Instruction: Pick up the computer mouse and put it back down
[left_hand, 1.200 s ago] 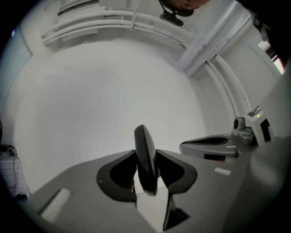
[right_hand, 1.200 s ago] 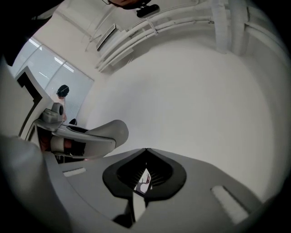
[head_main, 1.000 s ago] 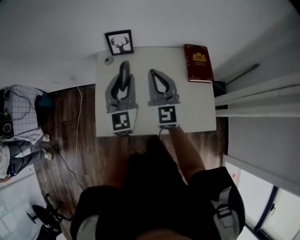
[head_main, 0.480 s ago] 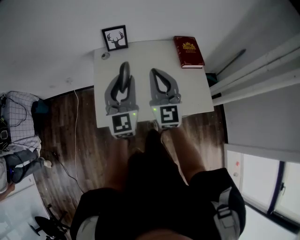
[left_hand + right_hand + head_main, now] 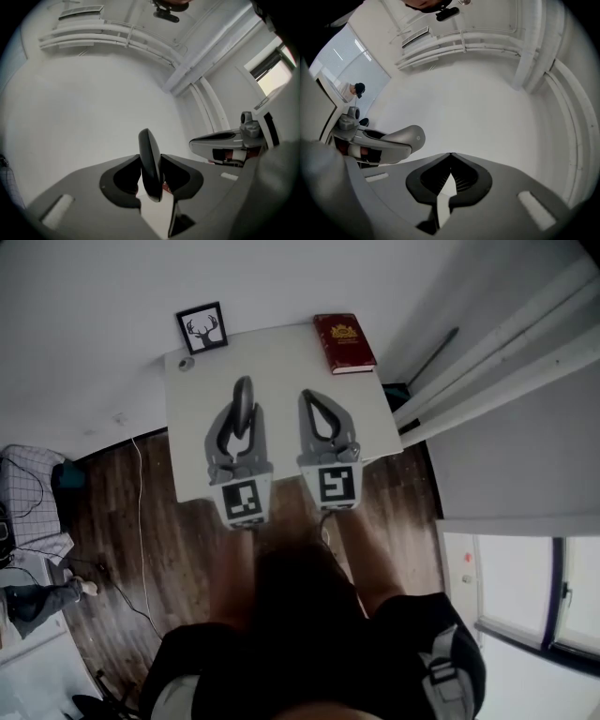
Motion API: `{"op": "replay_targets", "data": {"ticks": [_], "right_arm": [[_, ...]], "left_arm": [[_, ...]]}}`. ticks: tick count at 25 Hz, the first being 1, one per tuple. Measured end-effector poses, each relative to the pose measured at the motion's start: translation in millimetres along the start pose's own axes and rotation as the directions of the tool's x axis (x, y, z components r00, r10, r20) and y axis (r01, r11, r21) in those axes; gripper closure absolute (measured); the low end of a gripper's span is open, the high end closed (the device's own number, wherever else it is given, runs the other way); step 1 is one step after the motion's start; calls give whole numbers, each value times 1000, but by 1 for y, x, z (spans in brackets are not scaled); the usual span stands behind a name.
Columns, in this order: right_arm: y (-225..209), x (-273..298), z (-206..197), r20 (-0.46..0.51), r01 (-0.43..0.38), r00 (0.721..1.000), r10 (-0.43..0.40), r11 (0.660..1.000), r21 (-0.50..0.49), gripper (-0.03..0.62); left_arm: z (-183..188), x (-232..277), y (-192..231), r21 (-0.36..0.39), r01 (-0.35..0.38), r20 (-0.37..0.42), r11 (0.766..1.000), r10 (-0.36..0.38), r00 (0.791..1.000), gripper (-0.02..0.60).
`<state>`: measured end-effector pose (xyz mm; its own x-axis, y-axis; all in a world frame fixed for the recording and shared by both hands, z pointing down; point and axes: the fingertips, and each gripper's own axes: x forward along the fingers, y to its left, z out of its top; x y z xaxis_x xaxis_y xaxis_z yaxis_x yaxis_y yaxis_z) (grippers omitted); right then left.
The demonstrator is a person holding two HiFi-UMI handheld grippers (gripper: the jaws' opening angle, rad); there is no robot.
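A black computer mouse stands on edge between the jaws of my left gripper, which is shut on it above the white table. In the left gripper view the mouse is a thin dark blade pinched between the two pads, with a white wall behind it. My right gripper hangs beside it on the right, shut with nothing in it; its tips meet in a point. Both grippers point slightly upward.
A framed deer picture and a small round object are at the table's far left corner, a red book at its far right. Dark wooden floor lies to the left, with a cable on it. White wall rails run on the right.
Both grippers have drawn back toward the person and risen a little, the mouse still in the left one. Their marker cubes now hang past the table's near edge.
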<state>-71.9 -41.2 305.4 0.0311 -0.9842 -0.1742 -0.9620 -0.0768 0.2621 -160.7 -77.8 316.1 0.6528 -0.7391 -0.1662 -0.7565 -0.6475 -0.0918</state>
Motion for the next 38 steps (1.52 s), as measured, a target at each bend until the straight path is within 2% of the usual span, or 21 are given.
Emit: {"op": "replay_targets", "data": {"ticks": [7, 15, 24, 28, 38], "right_arm": [[-36, -18, -2, -9, -19, 1000, 20, 1000, 20, 580], [-66, -30, 1, 12, -35, 999, 34, 999, 37, 580], [-70, -30, 2, 17, -68, 998, 67, 997, 41, 580], [-71, -29, 4, 28, -66, 997, 65, 996, 55, 580], [-66, -26, 11, 48, -82, 996, 80, 996, 34, 580]], "left_arm": [[10, 12, -43, -20, -14, -9, 1000, 14, 1000, 448], [24, 18, -67, 10, -42, 8, 999, 42, 999, 448], [24, 18, -72, -2, -65, -4, 998, 65, 998, 448], [32, 15, -67, -27, -81, 26, 996, 82, 996, 451], [42, 15, -70, 26, -75, 40, 997, 74, 997, 453]]}}
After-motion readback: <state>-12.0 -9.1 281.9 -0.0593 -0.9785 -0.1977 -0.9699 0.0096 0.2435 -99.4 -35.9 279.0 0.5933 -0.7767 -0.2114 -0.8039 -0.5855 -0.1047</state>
